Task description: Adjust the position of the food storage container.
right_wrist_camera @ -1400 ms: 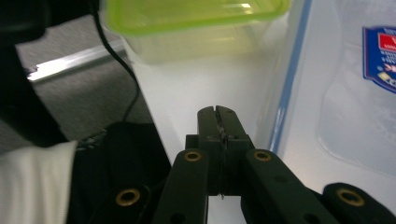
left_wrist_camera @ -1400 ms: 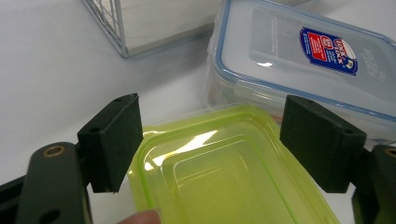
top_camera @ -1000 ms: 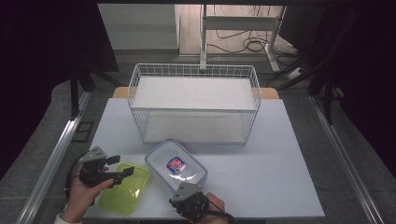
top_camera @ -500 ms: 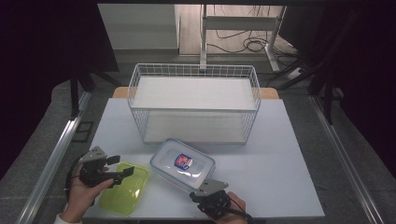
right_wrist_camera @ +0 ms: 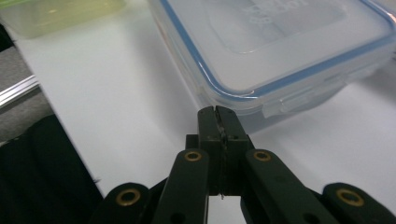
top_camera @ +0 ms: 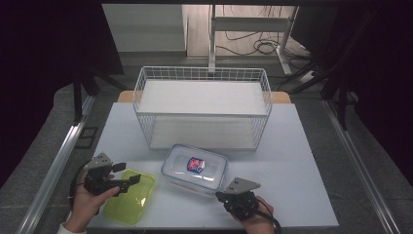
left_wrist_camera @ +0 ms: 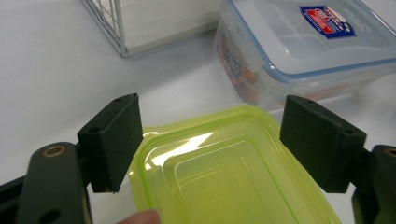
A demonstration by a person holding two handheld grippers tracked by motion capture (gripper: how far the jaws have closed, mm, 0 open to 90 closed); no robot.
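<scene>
High view had the clear box (top_camera: 196, 168) sitting just in front of the wire basket (top_camera: 202, 108) on the table (top_camera: 302, 161), lid on with its blue seal and a little red and blue sticker, turned a bit askew to the basket's front. The right gripper (top_camera: 233, 196) was at the box's near right corner, jaws pinched completely together with nothing between them, so it looked like a nudge job rather than a pickup. In the right gripper view the closed tips (right_wrist_camera: 218, 114) were right up at that rounded corner, next to a side latch; couldn't tell if they actually touched. Left of the box and further from the basket was the green tub (top_camera: 127, 195), with the left gripper (top_camera: 127, 180) over it, jaws spread wide. In the left gripper view both pads (left_wrist_camera: 116, 140) stood clear of the tub's rim, one either side, gripping nothing. My take on doing this push well: keep the tips low against the box wall instead of on the curve of the corner, since a rounded corner would probably let them slip off and spin the box. Slow and level, aiming towards the basket, and watch that latch, it could snag. I'd keep the left one parked so the tub doesn't get bumped.
</scene>
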